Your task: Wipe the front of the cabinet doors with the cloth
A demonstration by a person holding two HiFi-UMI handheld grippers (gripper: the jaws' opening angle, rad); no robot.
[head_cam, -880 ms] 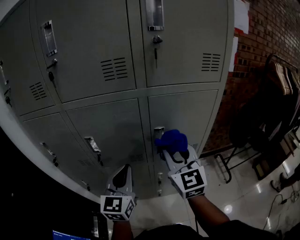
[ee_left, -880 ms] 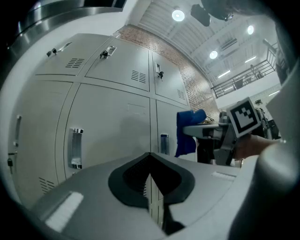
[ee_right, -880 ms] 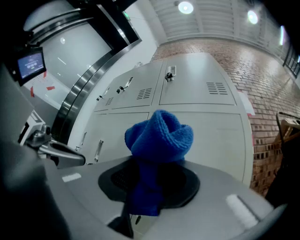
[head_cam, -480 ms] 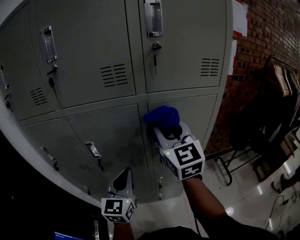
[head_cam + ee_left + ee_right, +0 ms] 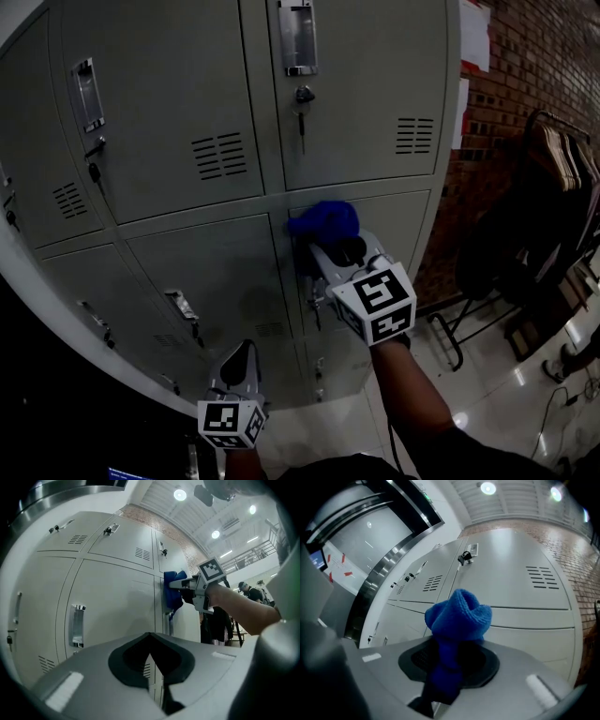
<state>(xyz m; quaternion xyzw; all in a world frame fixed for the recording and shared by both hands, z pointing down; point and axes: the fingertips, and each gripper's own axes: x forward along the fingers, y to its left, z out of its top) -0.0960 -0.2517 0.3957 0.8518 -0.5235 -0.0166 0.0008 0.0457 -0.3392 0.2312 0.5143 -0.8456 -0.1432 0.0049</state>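
Observation:
A blue knitted cloth (image 5: 323, 220) is pressed against the upper left corner of the lower right locker door (image 5: 394, 244), and my right gripper (image 5: 328, 246) is shut on it. The same cloth (image 5: 457, 618) bulges out between the jaws in the right gripper view, and the left gripper view shows the cloth (image 5: 172, 592) against the door edge. My left gripper (image 5: 239, 361) hangs low in front of the bottom lockers, shut with nothing in it. The grey cabinet doors (image 5: 178, 112) have metal handles and keys.
A brick wall (image 5: 525, 75) stands to the right of the lockers. A rack with dark clothes (image 5: 553, 206) sits at the far right on a shiny tiled floor (image 5: 478, 394). A key (image 5: 301, 98) hangs from the upper right door's lock.
My right gripper has carried the blue cloth upward from near the lower door's handle to that door's top left corner. The left gripper has barely moved.

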